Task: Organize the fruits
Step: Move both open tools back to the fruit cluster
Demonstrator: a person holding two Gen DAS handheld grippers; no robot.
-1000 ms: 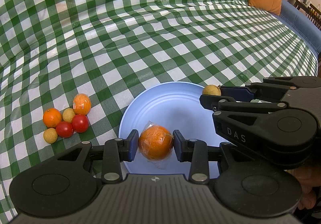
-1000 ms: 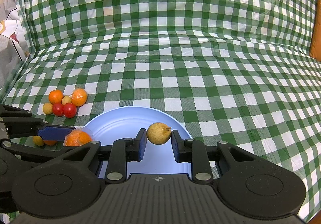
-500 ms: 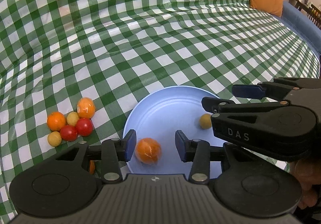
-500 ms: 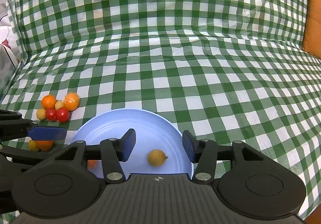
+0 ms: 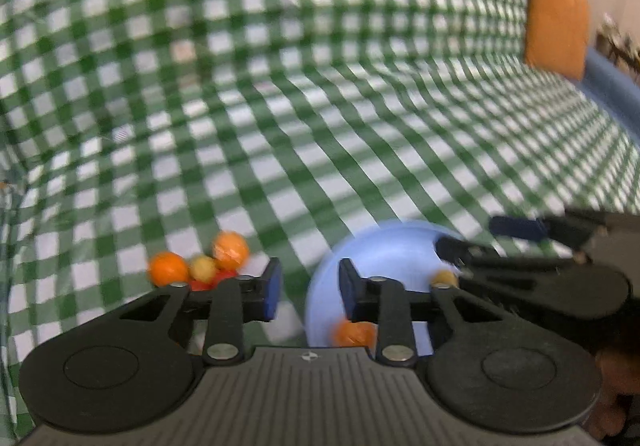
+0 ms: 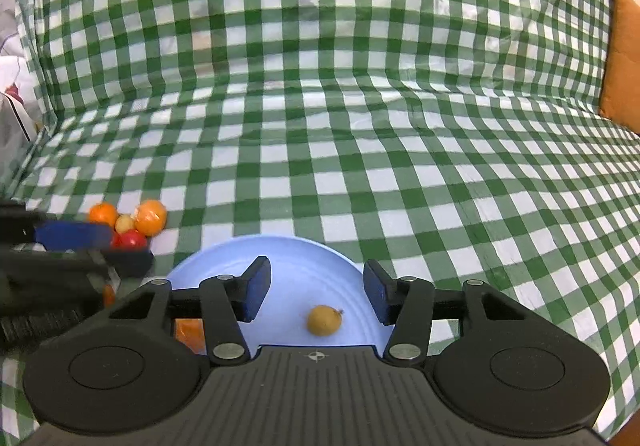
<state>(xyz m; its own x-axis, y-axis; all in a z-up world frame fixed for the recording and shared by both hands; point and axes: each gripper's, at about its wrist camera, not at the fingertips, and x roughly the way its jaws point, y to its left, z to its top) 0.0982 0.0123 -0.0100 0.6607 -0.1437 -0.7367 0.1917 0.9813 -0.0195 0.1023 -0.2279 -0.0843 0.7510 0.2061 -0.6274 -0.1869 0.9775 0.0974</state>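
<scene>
Left wrist view first, and it's pretty smeared, so bear with us. Our left gripper (image 5: 307, 292) has its jaws spread with nothing between them, and it's aimed at the gap between the loose fruit pile (image 5: 200, 266) and the blue plate (image 5: 384, 250). The pile sits on the green checked cloth (image 5: 280, 106) just left of the plate: two oranges, a small yellowish fruit and something red tucked behind the left finger. On the plate we can make out a wrapped orange (image 5: 352, 332) near the close rim and a small yellow fruit (image 5: 445, 278) further right, next to the other tool. Our guess is the empty, open jaws are lined up for another grab from that pile.

Right wrist view is much sharper. The right gripper (image 6: 316, 292) is also spread wide and empty, hovering over the plate (image 6: 288, 250), with the yellow fruit (image 6: 324, 320) lying on the plate below the gap, touching neither finger. The pile (image 6: 132, 224) is off to the left, partly hidden by the left tool. Two pieces plated, the rest not yet.
</scene>
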